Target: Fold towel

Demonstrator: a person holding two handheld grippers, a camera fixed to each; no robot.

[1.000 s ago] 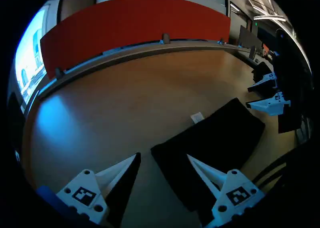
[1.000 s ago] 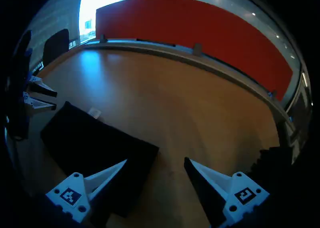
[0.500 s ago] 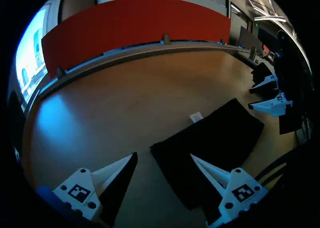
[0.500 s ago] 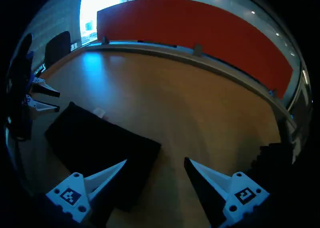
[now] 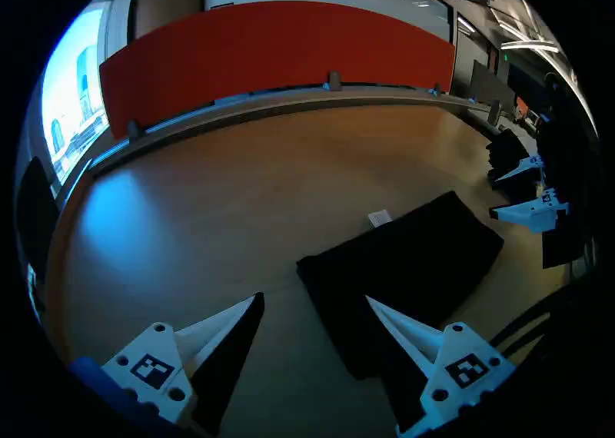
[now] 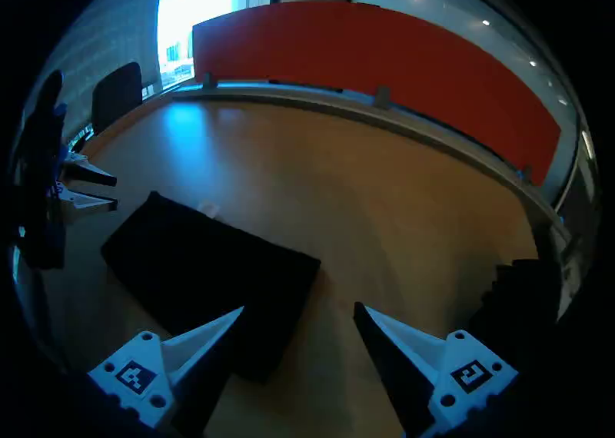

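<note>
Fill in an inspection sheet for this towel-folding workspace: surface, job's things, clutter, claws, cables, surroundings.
Surface: wooden table, glossy, with blue window glare at one end.
Job's things: black towel lying flat as a rectangle, white tag at its far edge.
Clutter: dark pile at the table's edge; too dark to identify.
Claws: left claw open and empty at one end of the towel; right claw open and empty at the other end.
Cables: thin dark strands, possibly cables; cannot tell.
Surroundings: red divider along the table's far edge, bright window, dark chair.
</note>
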